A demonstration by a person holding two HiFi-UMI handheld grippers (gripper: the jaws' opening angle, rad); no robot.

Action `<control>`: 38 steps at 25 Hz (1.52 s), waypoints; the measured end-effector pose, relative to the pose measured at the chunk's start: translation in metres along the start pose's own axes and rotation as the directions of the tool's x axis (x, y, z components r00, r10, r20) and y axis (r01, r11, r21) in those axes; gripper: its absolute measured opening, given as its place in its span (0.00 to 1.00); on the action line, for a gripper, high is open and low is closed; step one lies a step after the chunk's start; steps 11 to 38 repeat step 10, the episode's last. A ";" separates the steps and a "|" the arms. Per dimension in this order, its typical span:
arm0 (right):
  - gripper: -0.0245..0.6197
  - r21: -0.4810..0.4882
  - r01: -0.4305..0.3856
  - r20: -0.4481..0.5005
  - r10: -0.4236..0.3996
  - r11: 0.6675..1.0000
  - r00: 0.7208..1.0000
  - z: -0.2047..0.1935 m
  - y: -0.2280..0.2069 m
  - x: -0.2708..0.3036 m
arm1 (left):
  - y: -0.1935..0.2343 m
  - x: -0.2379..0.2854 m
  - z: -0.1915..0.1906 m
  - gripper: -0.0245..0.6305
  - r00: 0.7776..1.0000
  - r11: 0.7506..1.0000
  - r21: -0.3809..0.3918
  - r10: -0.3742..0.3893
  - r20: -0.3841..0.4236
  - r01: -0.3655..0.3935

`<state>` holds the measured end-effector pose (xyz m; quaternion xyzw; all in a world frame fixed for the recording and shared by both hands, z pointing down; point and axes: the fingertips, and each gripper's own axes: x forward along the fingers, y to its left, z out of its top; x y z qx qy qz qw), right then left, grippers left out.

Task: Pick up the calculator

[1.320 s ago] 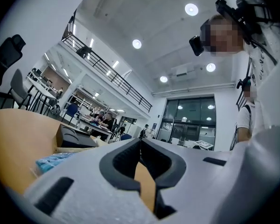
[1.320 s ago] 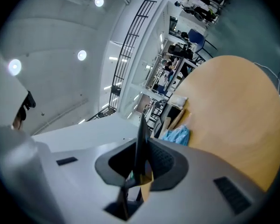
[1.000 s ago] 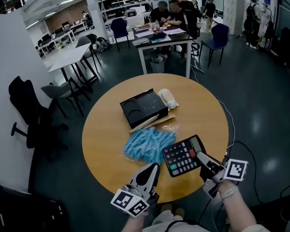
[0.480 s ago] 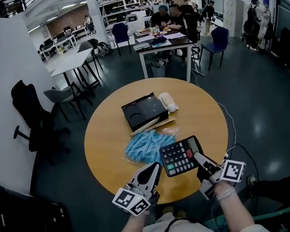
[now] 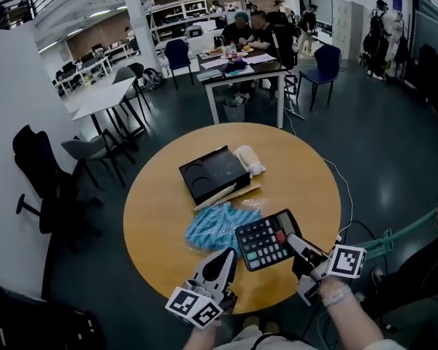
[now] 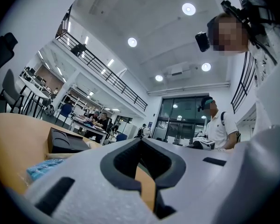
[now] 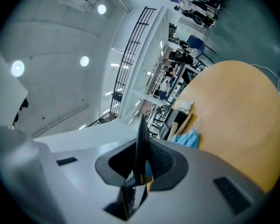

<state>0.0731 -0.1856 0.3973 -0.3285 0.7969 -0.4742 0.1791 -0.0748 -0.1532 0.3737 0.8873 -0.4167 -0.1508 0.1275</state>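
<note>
The black calculator (image 5: 265,239), with grey, red and green keys, is over the near right part of the round wooden table (image 5: 160,203). My right gripper (image 5: 295,244) is shut on its near right edge. In the right gripper view the calculator (image 7: 141,141) shows edge-on as a thin dark blade between the jaws of the right gripper (image 7: 139,164). My left gripper (image 5: 231,254) is at the table's near edge, left of the calculator, shut with nothing in it. In the left gripper view, that gripper (image 6: 144,148) points across the table.
A blue crinkled bundle (image 5: 212,226) lies just left of the calculator. Behind it are a wooden stick (image 5: 226,192), a black moulded tray (image 5: 213,172) and a white roll (image 5: 249,159). A person's leg (image 5: 416,268) and a green hose (image 5: 401,232) are at the right.
The calculator stays in my right gripper and both grippers have barely moved. A person's leg and a green hose have come into view at the right edge.
</note>
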 end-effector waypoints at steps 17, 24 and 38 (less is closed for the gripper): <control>0.13 -0.007 0.016 -0.003 -0.016 1.000 1.000 0.000 -0.001 0.008 | 0.006 0.001 -0.002 0.05 1.000 1.000 -0.012 -0.005 0.001 0.005; 0.13 -0.007 0.016 -0.003 -0.016 1.000 1.000 0.000 -0.001 0.008 | 0.006 0.001 -0.002 0.05 1.000 1.000 -0.012 -0.005 0.001 0.005; 0.13 -0.007 0.016 -0.003 -0.016 1.000 1.000 0.000 -0.001 0.008 | 0.006 0.001 -0.002 0.05 1.000 1.000 -0.012 -0.005 0.001 0.005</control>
